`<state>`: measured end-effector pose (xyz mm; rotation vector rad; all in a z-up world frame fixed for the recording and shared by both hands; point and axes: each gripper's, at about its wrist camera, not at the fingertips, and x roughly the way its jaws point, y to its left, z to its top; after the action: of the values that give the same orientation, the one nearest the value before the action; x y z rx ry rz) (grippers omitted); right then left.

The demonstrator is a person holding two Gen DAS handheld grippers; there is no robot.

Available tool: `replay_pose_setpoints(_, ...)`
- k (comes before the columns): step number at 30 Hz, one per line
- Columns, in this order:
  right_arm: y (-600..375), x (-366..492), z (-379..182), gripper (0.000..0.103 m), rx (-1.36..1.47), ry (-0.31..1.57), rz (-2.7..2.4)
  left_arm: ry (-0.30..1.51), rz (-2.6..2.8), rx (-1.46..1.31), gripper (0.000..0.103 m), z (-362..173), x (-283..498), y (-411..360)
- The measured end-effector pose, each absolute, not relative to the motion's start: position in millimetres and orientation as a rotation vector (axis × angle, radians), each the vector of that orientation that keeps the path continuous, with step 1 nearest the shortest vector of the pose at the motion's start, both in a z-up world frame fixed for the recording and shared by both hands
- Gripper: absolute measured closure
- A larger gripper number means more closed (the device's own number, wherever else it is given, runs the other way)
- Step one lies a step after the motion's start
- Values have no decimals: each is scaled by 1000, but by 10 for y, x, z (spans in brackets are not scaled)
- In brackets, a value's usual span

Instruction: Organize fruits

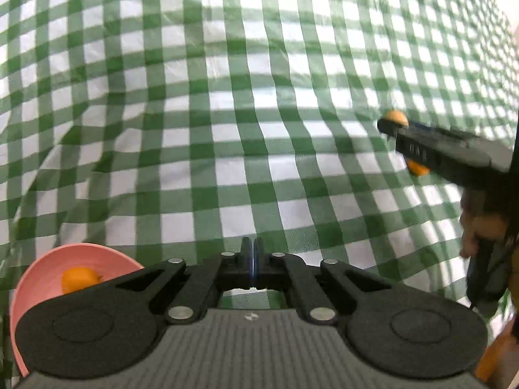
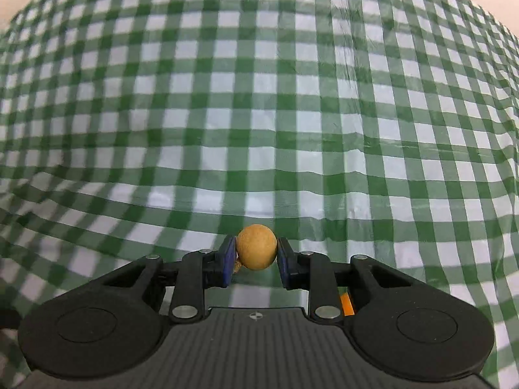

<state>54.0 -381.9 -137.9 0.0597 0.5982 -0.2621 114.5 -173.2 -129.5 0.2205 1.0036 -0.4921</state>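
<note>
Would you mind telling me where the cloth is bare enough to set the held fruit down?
The green-checked tablecloth lies bare ahead of the right gripper holding the round tan fruit. It is crowded near the pink bowl with its orange fruit, beside the closed left gripper.

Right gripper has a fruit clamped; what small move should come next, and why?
Probably carry the tan fruit left toward the pink bowl. The right gripper holds it above the cloth, the bowl already has an orange in it, and the left gripper is shut and empty.

tan round fruit pinched in right tool; orange in pink bowl.
</note>
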Motion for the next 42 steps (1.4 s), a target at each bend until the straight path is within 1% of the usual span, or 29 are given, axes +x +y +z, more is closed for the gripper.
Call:
replay_pose_setpoints(2,-3757,493,-1348,75,43,592,-253,1004,-563,211,102,-1217,1091,-1682)
replay_pose_setpoints(3,-3721,457,-1358,75,38,591,-264,1030,-609,215,99,-1228,1062,-1697)
replay_pose_setpoints(4,-3706,428,-1380,75,40,597,-275,1054,-632,227,90,-1231,1017,-1708)
replay_pose_setpoints(5,-3702,396,-1413,75,51,610,-287,1064,-655,249,74,-1290,964,-1768)
replay_pose_setpoints(6,-3716,353,-1452,75,74,623,-308,1045,-675,269,63,-1338,906,-1820)
replay_pose_setpoints(7,-3748,279,-1488,75,91,624,-321,1014,-678,301,43,-1404,842,-1883)
replay_pose_setpoints(8,-3758,226,-1512,75,97,620,-325,990,-663,335,37,-1470,791,-1934)
replay_pose_setpoints(10,-3713,103,-1537,75,86,611,-340,970,-661,374,36,-1628,719,-2018)
replay_pose_setpoints(11,-3716,46,-1546,75,86,610,-349,994,-655,387,50,-1726,704,-2059)
replay_pose_setpoints(12,-3734,7,-1539,75,93,603,-352,1004,-657,379,68,-1798,709,-2064)
replay_pose_setpoints(13,-3727,-64,-1535,75,98,593,-352,1000,-650,373,95,-1847,712,-2058)
replay_pose_setpoints(14,-3706,-133,-1527,75,94,592,-358,972,-637,357,103,-1855,715,-2048)
replay_pose_setpoints(16,-3662,-277,-1492,75,92,600,-372,968,-591,321,103,-1811,738,-1987)
replay_pose_setpoints(19,-3564,-475,-1425,75,116,611,-381,904,-569,292,103,-1624,659,-1852)
replay_pose_setpoints(21,-3507,-546,-1407,75,126,617,-384,892,-567,285,103,-1531,636,-1814)
replay_pose_setpoints(22,-3496,-563,-1408,75,131,615,-386,902,-562,274,91,-1508,660,-1808)
replay_pose_setpoints(23,-3496,-571,-1419,75,138,612,-394,915,-567,259,58,-1499,698,-1810)
replay_pose_setpoints(24,-3509,-565,-1438,75,143,612,-403,919,-571,236,38,-1496,743,-1819)
replay_pose_setpoints(25,-3530,-564,-1457,75,150,612,-412,900,-562,213,10,-1488,775,-1829)
replay_pose_setpoints(26,-3559,-550,-1490,75,159,614,-421,871,-552,199,2,-1467,776,-1845)
replay_pose_setpoints(27,-3597,-546,-1521,75,168,622,-430,849,-552,191,2,-1478,796,-1891)
replay_pose_setpoints(29,-3656,-522,-1592,75,181,632,-438,860,-581,185,2,-1546,873,-2036)
replay_pose_setpoints(31,-3617,-315,-1727,75,185,635,-442,835,-591,193,2,-1608,930,-2188)
replay_pose_setpoints(40,-3999,-245,-1944,74,249,628,-480,672,-656,403,3,-1885,919,-2953)
replay_pose_setpoints(41,-4060,-250,-1966,74,272,630,-479,684,-659,404,4,-1914,956,-3014)
replay_pose_setpoints(42,-4107,-256,-1982,74,282,631,-480,711,-662,392,9,-1941,991,-3047)
